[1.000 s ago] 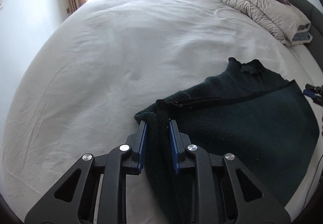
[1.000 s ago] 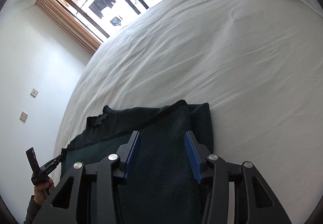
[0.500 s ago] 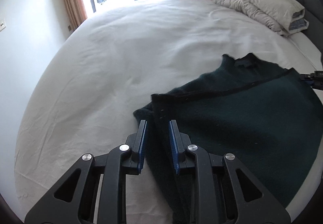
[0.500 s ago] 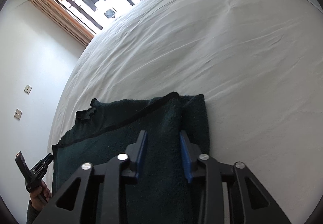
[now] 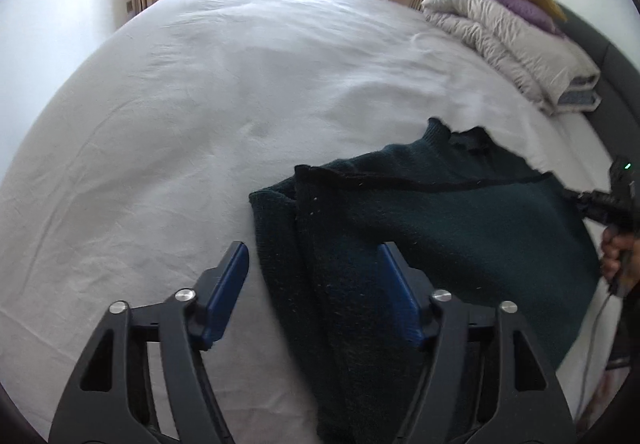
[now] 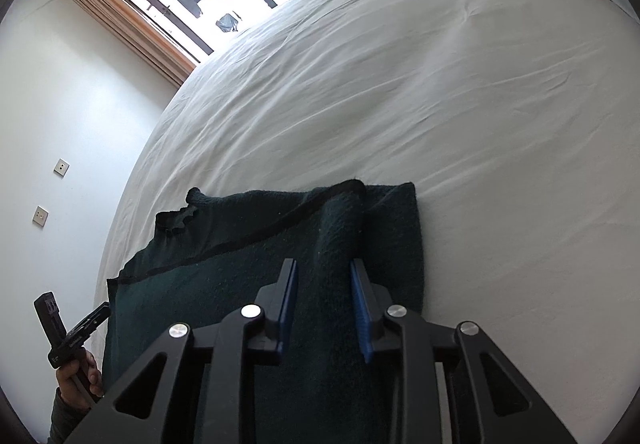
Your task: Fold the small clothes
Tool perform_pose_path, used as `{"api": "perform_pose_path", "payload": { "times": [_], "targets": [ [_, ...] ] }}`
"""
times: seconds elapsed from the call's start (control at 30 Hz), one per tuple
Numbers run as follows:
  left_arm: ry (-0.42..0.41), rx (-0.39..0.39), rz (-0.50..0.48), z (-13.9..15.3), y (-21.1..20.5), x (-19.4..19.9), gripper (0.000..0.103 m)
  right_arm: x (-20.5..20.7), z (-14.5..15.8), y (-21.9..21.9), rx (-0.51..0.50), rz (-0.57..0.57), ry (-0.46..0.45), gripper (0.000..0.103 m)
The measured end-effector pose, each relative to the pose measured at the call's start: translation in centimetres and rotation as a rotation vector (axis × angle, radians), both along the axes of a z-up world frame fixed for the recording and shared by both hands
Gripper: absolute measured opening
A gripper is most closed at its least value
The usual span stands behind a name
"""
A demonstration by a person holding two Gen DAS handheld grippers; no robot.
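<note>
Fig.: dark green knit sweater (image 5: 440,228) lying flat on the white bed sheet (image 5: 180,124), near the bed's near edge, collar toward the window side. One side is already folded inward, w/ a black seam line running across the top layer.

L gripper (image 5: 316,284): jaws have just been opening and now stand wide, straddling the sweater's folded edge; the blue pads do not press on the cloth, so you hold nothing there.

R gripper (image 6: 323,308): jaws narrowed on a raised ridge of knit that runs up between the pads; cloth looks pinched, i.e. you have hold of the sweater's right-hand fold.

Handling, as judged: thick wool-like knit, soft, limp, light to moderate weight, not slippery, not fragile. It will sag and stretch if lifted by one point, so take it at edges or corners, both layers together, approx. opposite ends of the same fold line. Lift low, lay it over, then release.
</note>
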State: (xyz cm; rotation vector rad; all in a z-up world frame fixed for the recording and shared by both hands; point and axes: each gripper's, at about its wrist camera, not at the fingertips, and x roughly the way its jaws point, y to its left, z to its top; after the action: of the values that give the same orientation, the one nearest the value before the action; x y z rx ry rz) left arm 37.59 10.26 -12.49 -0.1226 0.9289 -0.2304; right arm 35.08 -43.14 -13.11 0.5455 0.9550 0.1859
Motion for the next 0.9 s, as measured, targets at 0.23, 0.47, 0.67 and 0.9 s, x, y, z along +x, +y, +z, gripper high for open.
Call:
{"api": "perform_pose_path", "payload": {
  "times": [0.23,0.47,0.67,0.9],
  "targets": [
    [0.022,-0.011,-0.027,-0.4,0.1,0.0,0.040,0.0,-0.1,0.1,-0.008,0.004,-0.002,0.030],
    [-0.060,0.119,-0.014,0.6,-1.2,-0.9,0.033,0.0,-0.3,0.3,-0.009,0.002,-0.006,0.029],
    [0.008,0.086,-0.084,-0.8,-1.6,-0.6,0.033,-0.1,-0.4,0.4,-0.007,0.006,-0.007,0.030],
    [0.116,-0.044,-0.054,-2.1,-0.8,1.8,0.033,0.0,-0.3,0.9,-0.030,0.042,-0.008,0.025]
  ]
}}
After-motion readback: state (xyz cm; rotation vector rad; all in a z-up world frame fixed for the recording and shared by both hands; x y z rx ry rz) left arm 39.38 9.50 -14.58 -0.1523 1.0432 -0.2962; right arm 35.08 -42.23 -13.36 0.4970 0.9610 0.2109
